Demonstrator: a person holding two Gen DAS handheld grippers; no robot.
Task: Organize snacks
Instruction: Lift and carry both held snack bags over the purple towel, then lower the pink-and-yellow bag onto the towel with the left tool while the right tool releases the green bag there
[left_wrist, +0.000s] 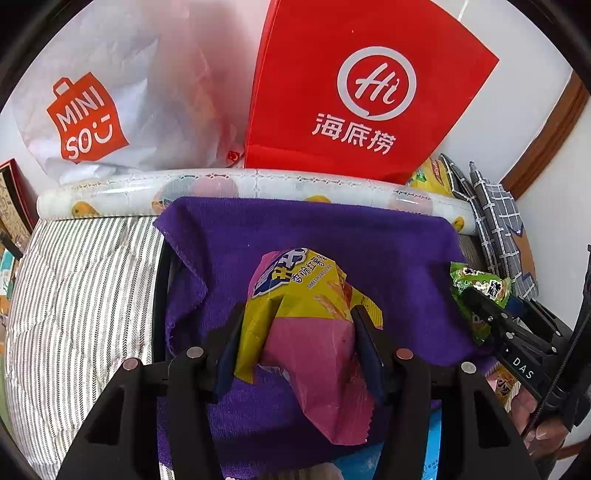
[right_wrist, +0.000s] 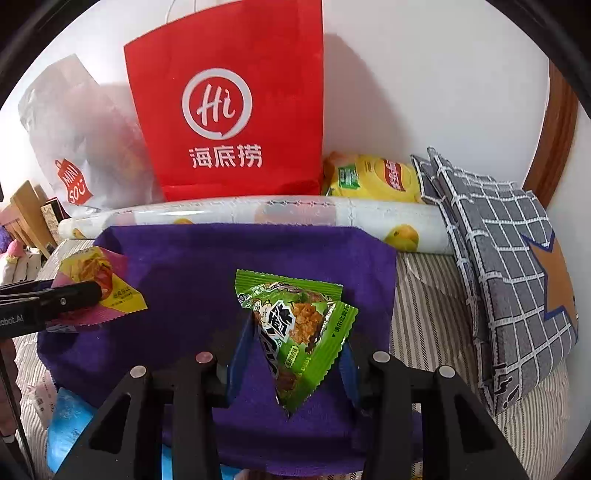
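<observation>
Left wrist view: I am pinching a yellow-pink snack packet in the narrowly parted left gripper; right gripper is clamping a green snack packet above the purple towel.

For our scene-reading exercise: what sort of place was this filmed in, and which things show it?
Probably a bedroom at home: striped bedding, checked cushions against the wall, and shop bags, a red paper bag and a white plastic bag.

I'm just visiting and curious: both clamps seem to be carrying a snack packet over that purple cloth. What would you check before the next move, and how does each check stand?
1. Left gripper clamped on the pink-and-yellow packet: ok.
2. Right gripper clamped on the green packet: ok.
3. Grippers apart from each other: ok.
4. Bare purple cloth below both packets: ok.
5. Where each packet belongs: cannot tell.
</observation>
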